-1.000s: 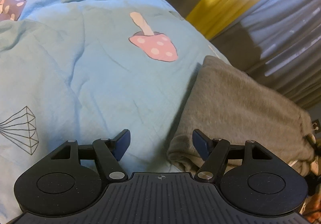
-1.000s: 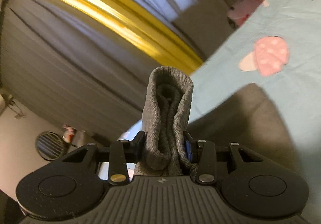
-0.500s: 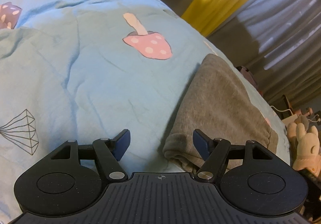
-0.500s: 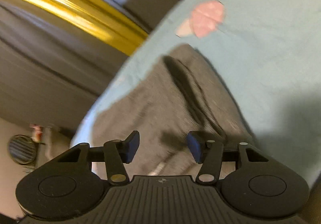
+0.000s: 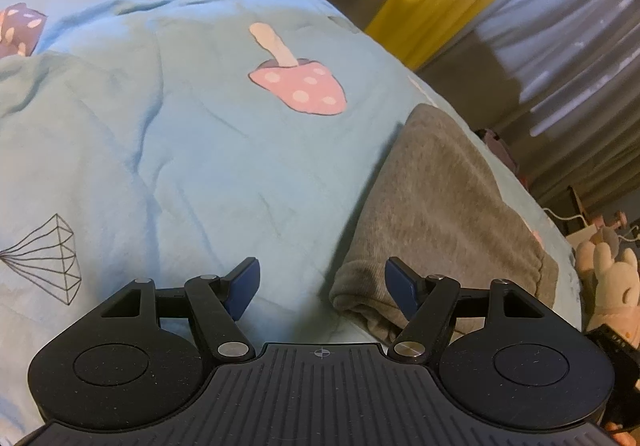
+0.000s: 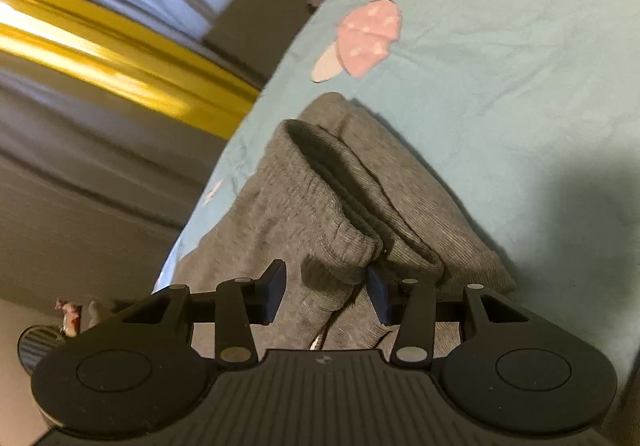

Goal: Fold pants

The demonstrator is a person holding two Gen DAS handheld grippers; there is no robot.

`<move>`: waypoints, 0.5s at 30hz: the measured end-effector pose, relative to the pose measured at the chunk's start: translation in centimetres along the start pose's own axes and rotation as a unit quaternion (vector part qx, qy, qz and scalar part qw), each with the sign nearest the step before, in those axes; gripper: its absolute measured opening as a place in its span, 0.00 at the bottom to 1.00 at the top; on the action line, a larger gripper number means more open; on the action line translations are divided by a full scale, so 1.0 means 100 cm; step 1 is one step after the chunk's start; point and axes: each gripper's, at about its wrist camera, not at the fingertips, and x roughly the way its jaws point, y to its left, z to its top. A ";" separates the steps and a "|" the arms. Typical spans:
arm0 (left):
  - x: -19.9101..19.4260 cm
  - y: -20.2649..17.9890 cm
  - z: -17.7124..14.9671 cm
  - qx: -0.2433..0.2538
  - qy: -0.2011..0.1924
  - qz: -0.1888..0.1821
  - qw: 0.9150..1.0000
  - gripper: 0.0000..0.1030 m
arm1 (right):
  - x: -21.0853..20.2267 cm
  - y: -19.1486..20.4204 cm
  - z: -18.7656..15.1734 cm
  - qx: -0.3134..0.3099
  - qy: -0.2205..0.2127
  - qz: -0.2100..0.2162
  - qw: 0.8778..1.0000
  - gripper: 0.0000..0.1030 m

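Note:
Grey knit pants [image 5: 440, 206] lie folded on the light blue bedsheet [image 5: 180, 166], close to the bed's right edge. My left gripper [image 5: 322, 288] hangs open just above the sheet, its right finger over the pants' near corner and nothing between its pads. In the right wrist view the pants [image 6: 320, 206] show their ribbed cuffs [image 6: 340, 246] stacked on top. My right gripper [image 6: 326, 294] hovers low over them. Its jaws are closing, with the end of a cuff between the fingers. The left pad still stands apart from the cloth.
The sheet carries a pink mushroom print [image 5: 300, 86] beyond the pants. The bed edge [image 6: 240, 134] runs close beside the pants, with yellow and grey curtains [image 6: 120, 46] past it. A plush toy [image 5: 612, 278] sits off the bed at the right.
My right gripper let go of the cuff bundle it held upright, sank toward the bed and rolled. The pants now lie flat and folded. My left gripper stayed in place, open.

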 end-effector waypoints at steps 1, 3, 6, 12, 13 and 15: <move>0.000 0.000 0.000 -0.001 0.000 0.000 1.000 0.73 | 0.000 -0.001 -0.001 0.006 0.000 -0.004 1.000 0.42; 0.001 -0.001 0.000 0.001 0.001 0.000 1.000 0.73 | 0.000 -0.002 -0.001 0.004 -0.004 -0.003 1.000 0.42; 0.004 -0.002 0.001 0.005 0.006 0.001 1.000 0.73 | 0.004 -0.007 0.001 0.019 -0.009 0.002 1.000 0.43; 0.004 -0.001 0.001 0.003 0.006 0.000 1.000 0.73 | 0.009 -0.010 0.002 0.011 -0.020 0.031 0.999 0.27; 0.005 -0.001 0.001 0.002 0.006 0.000 1.000 0.73 | 0.008 -0.008 0.000 -0.006 -0.024 0.034 0.999 0.28; 0.006 -0.001 0.001 0.004 0.010 0.002 1.000 0.73 | 0.012 -0.006 0.001 -0.019 -0.017 0.023 0.999 0.36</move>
